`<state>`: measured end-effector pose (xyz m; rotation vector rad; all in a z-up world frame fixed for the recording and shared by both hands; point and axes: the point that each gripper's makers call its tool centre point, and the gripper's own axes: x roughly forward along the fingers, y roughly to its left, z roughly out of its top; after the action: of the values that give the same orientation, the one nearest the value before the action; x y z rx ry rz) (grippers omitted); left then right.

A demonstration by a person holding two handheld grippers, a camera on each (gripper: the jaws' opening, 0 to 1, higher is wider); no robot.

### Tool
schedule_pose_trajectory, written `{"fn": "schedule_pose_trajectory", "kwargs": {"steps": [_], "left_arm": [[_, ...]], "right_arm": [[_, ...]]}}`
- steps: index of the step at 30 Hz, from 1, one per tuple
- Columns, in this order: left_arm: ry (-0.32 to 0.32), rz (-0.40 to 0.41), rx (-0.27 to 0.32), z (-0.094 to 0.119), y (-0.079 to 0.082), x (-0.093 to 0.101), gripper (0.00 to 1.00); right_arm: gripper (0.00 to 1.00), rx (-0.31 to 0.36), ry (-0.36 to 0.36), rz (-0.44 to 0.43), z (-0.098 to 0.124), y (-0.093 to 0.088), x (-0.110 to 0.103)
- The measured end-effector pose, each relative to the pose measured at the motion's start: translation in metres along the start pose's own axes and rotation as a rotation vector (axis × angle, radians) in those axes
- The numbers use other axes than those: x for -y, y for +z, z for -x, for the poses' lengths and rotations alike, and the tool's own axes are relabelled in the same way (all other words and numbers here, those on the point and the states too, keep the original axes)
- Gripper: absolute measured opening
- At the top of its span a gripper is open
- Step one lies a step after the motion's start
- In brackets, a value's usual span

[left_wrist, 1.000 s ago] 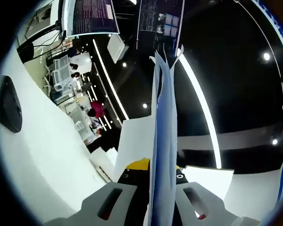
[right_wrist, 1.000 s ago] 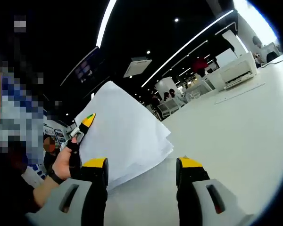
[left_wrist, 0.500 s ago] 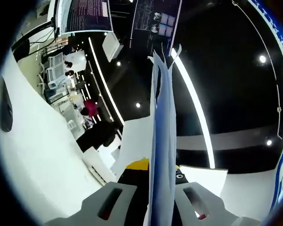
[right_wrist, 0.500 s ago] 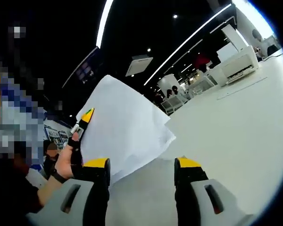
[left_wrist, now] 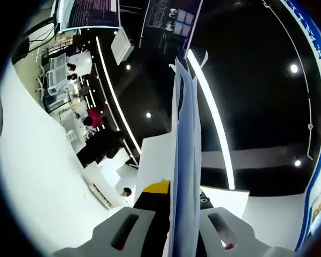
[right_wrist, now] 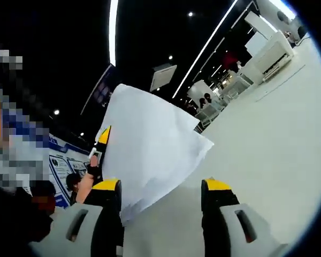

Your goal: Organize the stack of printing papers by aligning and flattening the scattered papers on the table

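Observation:
A stack of white printing papers (left_wrist: 183,160) stands on edge between the jaws of my left gripper (left_wrist: 176,206), which is shut on it; the sheet edges fan apart slightly at the top. In the right gripper view the same paper stack (right_wrist: 147,152) is held upright over the white table (right_wrist: 267,134), broad face toward the camera, with the left gripper's yellow-tipped finger (right_wrist: 103,137) and a gloved hand (right_wrist: 91,171) at its left edge. My right gripper (right_wrist: 160,187) is open just in front of the stack's lower corner, nothing between its jaws.
The white table (left_wrist: 37,176) runs along the left of the left gripper view. A white printer-like box (right_wrist: 267,51) stands at the table's far end. People sit at desks in the background (right_wrist: 206,101). A person (right_wrist: 69,182) is at the left.
Both views have tilted upward and the stack looks slightly higher and more upright in the right gripper view. The left gripper still holds the papers; the right stays open.

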<state>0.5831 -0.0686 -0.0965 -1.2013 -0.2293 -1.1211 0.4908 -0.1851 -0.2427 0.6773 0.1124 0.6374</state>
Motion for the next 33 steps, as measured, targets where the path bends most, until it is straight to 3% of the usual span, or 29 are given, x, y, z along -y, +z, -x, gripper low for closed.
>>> {"fn": "schedule_pose_trajectory", "kwargs": {"steps": [5, 13, 17, 22, 27, 29, 33], "left_arm": [[-0.055, 0.014, -0.003, -0.001, -0.006, 0.02, 0.06], [-0.13, 0.06, 0.004, -0.003, -0.012, 0.037, 0.06], [-0.17, 0.162, 0.024, -0.001, -0.014, 0.043, 0.06], [-0.158, 0.243, 0.028, -0.001, -0.02, 0.037, 0.06], [-0.137, 0.359, 0.102, 0.008, -0.021, 0.026, 0.06], [-0.101, 0.363, 0.096, 0.011, -0.027, 0.018, 0.06], [0.005, 0.388, 0.098, 0.018, -0.037, -0.005, 0.06]], "right_arm": [[0.64, 0.05, 0.096, -0.026, 0.002, 0.008, -0.017], [0.71, 0.044, 0.153, 0.012, -0.003, 0.006, -0.03], [0.71, 0.073, 0.201, -0.001, -0.004, 0.011, -0.038], [0.7, 0.113, 0.251, -0.005, -0.001, 0.018, -0.047], [0.68, 0.169, 0.288, 0.009, 0.001, 0.026, -0.056], [0.66, 0.159, 0.302, 0.018, 0.002, 0.024, -0.058], [0.48, 0.169, 0.388, 0.007, 0.007, 0.025, -0.07]]}}
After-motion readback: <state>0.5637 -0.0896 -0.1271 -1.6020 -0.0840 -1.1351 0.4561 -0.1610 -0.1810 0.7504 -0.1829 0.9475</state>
